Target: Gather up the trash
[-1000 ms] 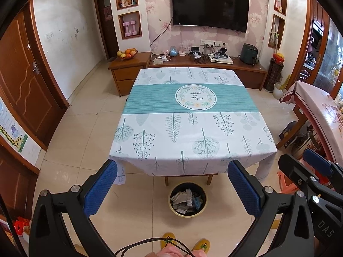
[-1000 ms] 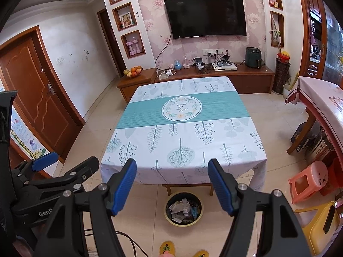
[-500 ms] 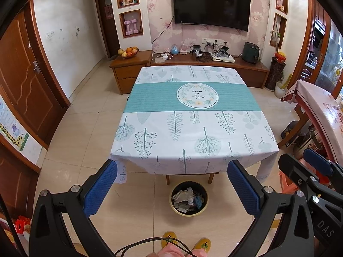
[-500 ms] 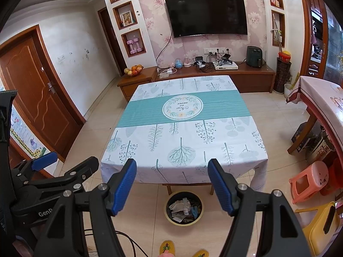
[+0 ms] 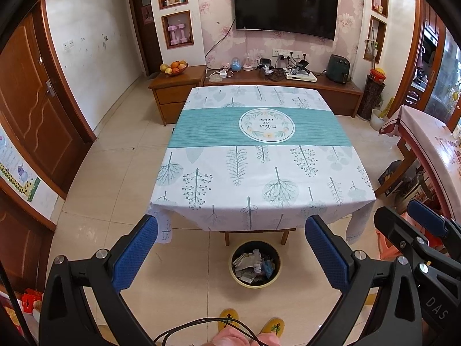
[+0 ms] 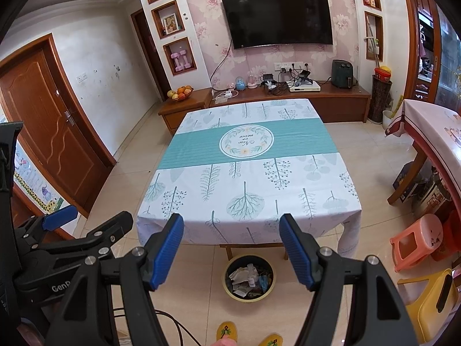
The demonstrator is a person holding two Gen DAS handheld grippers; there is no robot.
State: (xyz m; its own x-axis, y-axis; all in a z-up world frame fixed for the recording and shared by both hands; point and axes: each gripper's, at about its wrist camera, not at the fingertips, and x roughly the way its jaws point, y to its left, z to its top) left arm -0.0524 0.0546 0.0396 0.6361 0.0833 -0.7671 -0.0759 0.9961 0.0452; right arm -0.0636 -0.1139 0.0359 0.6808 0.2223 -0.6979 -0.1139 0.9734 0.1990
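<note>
Left gripper [image 5: 230,248] jaws apart, empty; right gripper [image 6: 232,246] same; trash bin [image 5: 255,264] below table edge [image 5: 259,222]

I am seeing table [image 5: 173,201] under leaf-print cloth with teal band [image 5: 201,132] and round wreath emblem [image 5: 266,123] lying across middle. Television [image 5: 285,11] hanging on floral wall, low wooden cabinet [image 5: 340,90] sitting beneath. Fruit bowl [image 5: 173,67] resting on cabinet's left section; dark air fryer [image 5: 338,68] standing at right end. Pink dumbbells [image 5: 177,33] sitting in wall niche. Brown door [image 6: 49,121] standing at left. I am noting pink stool [image 6: 417,239] and yellow chair [image 6: 429,302] sitting on floor at right, near second table [image 6: 432,132].
</note>
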